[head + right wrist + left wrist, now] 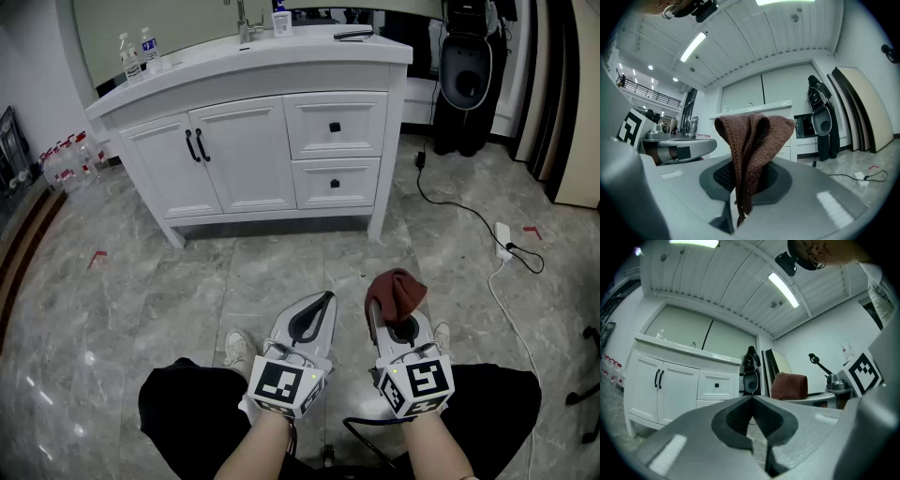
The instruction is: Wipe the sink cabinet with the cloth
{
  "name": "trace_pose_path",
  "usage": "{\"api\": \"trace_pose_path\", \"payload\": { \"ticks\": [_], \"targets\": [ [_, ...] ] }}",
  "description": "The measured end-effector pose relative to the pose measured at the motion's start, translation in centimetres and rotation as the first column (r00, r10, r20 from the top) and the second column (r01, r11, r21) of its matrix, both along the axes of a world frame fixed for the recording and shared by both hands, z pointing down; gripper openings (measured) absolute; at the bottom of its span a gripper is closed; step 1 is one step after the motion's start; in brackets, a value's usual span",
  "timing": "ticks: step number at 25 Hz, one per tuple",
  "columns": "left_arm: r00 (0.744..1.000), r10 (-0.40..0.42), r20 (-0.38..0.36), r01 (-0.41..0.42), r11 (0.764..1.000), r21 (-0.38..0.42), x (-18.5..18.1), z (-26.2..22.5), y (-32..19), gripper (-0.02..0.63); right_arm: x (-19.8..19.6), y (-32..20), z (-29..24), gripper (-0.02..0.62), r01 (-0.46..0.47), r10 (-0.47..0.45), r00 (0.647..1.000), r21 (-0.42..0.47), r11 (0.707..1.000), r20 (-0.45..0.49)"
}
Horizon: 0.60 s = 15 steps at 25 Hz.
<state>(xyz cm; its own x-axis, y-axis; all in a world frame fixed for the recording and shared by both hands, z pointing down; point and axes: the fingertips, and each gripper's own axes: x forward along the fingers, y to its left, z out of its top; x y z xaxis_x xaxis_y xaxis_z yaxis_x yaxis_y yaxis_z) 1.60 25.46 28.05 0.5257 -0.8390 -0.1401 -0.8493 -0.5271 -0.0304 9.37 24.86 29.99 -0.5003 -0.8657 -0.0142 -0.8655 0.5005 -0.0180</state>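
Evidently the wiping has not begun; this is the approach with the cloth already in hand. The right claw (745, 180) is closed on the brown cloth (396, 289), pinching a fold of it so that the rest bunches up over the tips and a loose end hangs down between the pads. The left claw (752, 404) is closed tip to tip with nothing in it, and sits just beside the right one, both held low above the person's knees.

The sink cabinet (253, 150) stands well ahead of both claws, across a stretch of bare floor (141, 300). None of it is within reach of the cloth. The next move, as I judge it, calls for closing that gap and bringing the bunched cloth flat against a door or drawer front. The pinch is narrow, so the cloth may drag into a wad instead of spreading.

The cabinet is white, with two doors on dark handles ahead of the left claw and two drawers ahead of the right. Its worktop (281, 47) carries a faucet (246, 23), two water bottles (136, 54) far out to the left claw's side, and a dark flat item (352, 34) I cannot identify. The floor is glossy grey stone tile. Beyond the right claw, to its outer side, a black cable runs to a white power strip (506, 242), and a tall black appliance (466, 75) stands beside the cabinet.
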Motion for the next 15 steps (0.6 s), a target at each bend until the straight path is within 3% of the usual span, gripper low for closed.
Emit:
{"api": "trace_pose_path", "payload": {
  "ticks": [15],
  "targets": [
    [1.0,-0.024,-0.006,0.024,1.0,0.0,-1.3,0.2,-0.8,0.001,-0.2,-1.0,1.0,0.077,-0.007,0.007,1.0,-0.027,1.0,0.012]
  ]
}}
